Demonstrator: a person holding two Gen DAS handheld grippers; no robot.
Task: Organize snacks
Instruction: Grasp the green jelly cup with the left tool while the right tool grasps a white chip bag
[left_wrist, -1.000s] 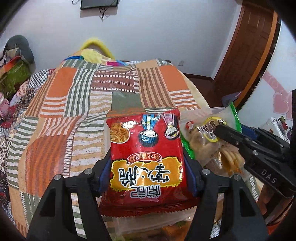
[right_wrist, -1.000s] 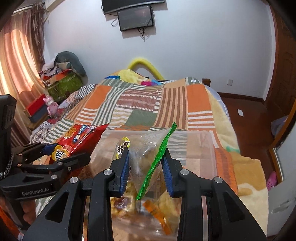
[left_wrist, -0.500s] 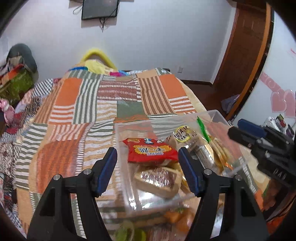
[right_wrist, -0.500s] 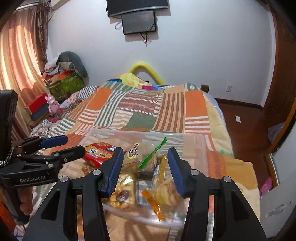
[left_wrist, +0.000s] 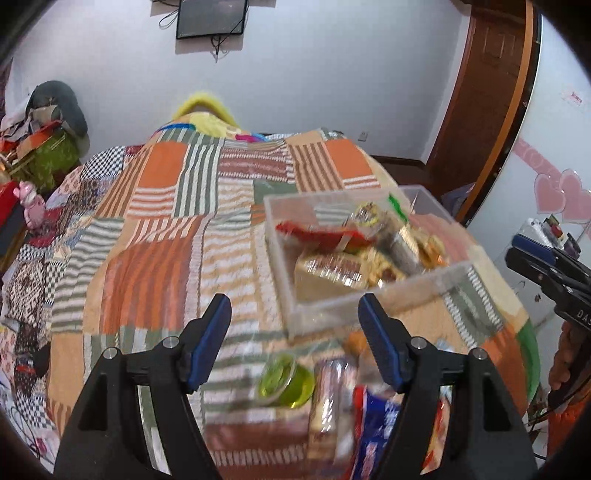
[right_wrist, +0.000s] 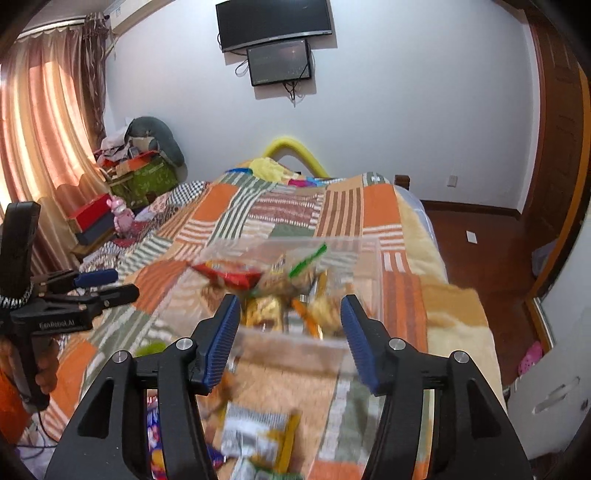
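A clear plastic box (left_wrist: 277, 258) (right_wrist: 369, 266) stands on the patchwork bedspread. Among the snacks inside lie a red snack bag (left_wrist: 321, 232) (right_wrist: 229, 275) and a clear bag with a green edge (left_wrist: 373, 216) (right_wrist: 291, 280). My left gripper (left_wrist: 293, 306) hovers back from the box's near corner, jaws opening, nothing between them. My right gripper (right_wrist: 290, 306) is over the near wall of the box, jaws also opening and empty. Each gripper shows in the other's view, at its edge: the right gripper (left_wrist: 517, 249) and the left gripper (right_wrist: 122, 283).
Loose snacks lie on the bedspread near me: a green jelly cup (left_wrist: 284, 380), a blue and red packet (left_wrist: 373, 432), a silver and yellow packet (right_wrist: 255, 435). The bed drops to a wooden floor (right_wrist: 476, 229) on the right. Boxes and clutter (right_wrist: 140, 177) stand at the left.
The left gripper let go of the red bag and the right one of the green-edged bag; both bags now lie in the box. Both grippers have drawn back towards me.
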